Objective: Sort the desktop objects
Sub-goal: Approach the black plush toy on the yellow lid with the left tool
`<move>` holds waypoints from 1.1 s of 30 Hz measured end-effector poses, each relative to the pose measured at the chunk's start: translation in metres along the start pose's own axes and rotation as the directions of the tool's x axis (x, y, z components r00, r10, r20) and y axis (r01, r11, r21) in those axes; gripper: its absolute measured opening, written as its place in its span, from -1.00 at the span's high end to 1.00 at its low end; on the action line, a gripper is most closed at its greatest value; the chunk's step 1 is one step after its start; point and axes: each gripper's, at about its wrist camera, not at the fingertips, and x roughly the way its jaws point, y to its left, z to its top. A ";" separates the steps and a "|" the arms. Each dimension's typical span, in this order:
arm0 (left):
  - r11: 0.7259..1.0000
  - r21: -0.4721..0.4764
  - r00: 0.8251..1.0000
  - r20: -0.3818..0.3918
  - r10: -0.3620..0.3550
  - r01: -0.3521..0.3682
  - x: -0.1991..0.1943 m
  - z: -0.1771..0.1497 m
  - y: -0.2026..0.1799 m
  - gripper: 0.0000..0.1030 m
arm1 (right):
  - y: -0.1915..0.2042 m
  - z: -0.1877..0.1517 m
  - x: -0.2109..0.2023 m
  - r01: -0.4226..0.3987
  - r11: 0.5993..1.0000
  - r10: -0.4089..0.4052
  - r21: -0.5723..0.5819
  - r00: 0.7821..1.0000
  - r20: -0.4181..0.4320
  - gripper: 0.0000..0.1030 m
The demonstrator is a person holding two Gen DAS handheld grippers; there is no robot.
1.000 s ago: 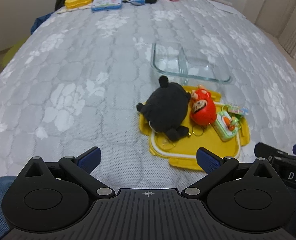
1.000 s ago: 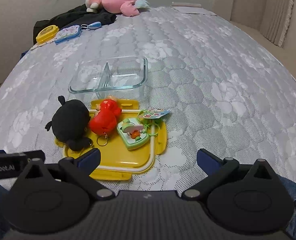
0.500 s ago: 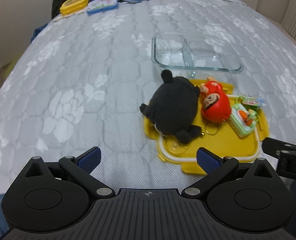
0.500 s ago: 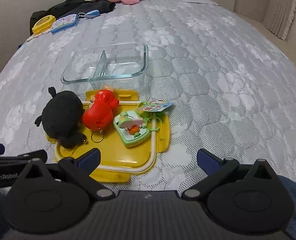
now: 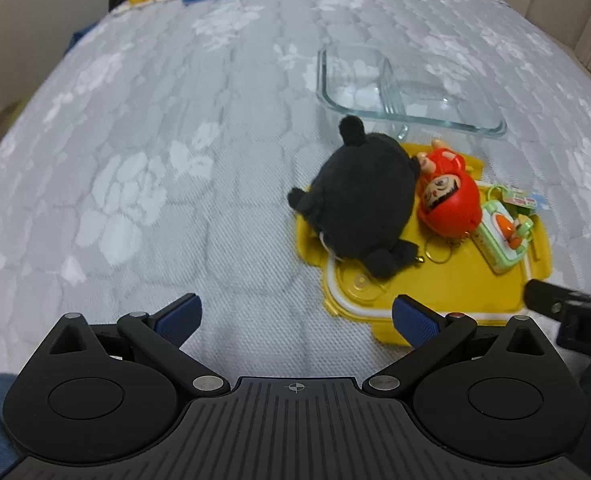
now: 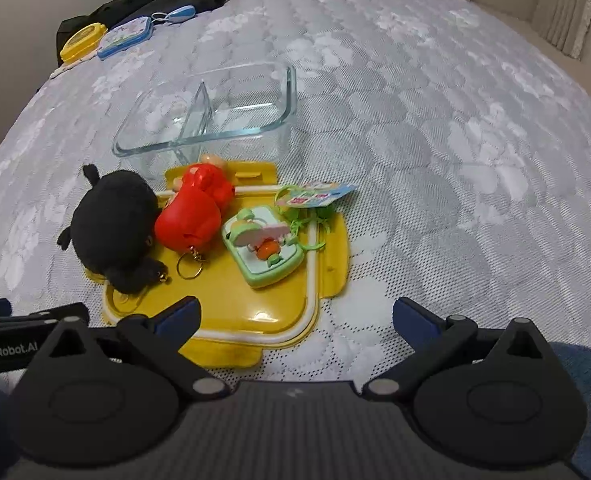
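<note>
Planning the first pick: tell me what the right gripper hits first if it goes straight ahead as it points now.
Probably the yellow lid, at its near right corner, then the green toy. The right gripper is open and empty; depth is unclear.

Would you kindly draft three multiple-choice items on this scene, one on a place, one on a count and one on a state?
1. Where does the red doll keychain lie?
A. In the glass container
B. On the yellow lid
C. On the bare bedcover

2. How many compartments does the glass container have?
A. One
B. Two
C. Three

3. How do both grippers stand?
A. Open, holding nothing
B. Shut on a toy
C. Shut, holding nothing

Answers: 1 B, it rests on the yellow lid between the black plush toy and the green toy keychain. 2 B, a single divider splits it. 3 A, the left gripper and right gripper show fingers spread with nothing between.
</note>
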 end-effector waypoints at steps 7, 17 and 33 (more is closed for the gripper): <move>0.999 0.035 0.999 0.022 0.023 -0.024 -0.002 -0.003 -0.012 -1.00 | -0.004 -0.001 0.000 -0.026 1.000 0.026 0.001 1.000 -0.004 -1.00; 0.997 0.075 1.000 0.013 0.008 -0.009 0.002 -0.005 -0.023 -1.00 | -0.010 -0.002 -0.001 -0.058 0.998 0.058 0.013 0.998 0.000 -1.00; 0.990 0.103 0.994 0.040 -0.101 0.096 0.022 0.007 -0.017 -1.00 | -0.014 0.002 0.007 -0.063 0.998 0.062 0.022 0.998 0.021 -0.99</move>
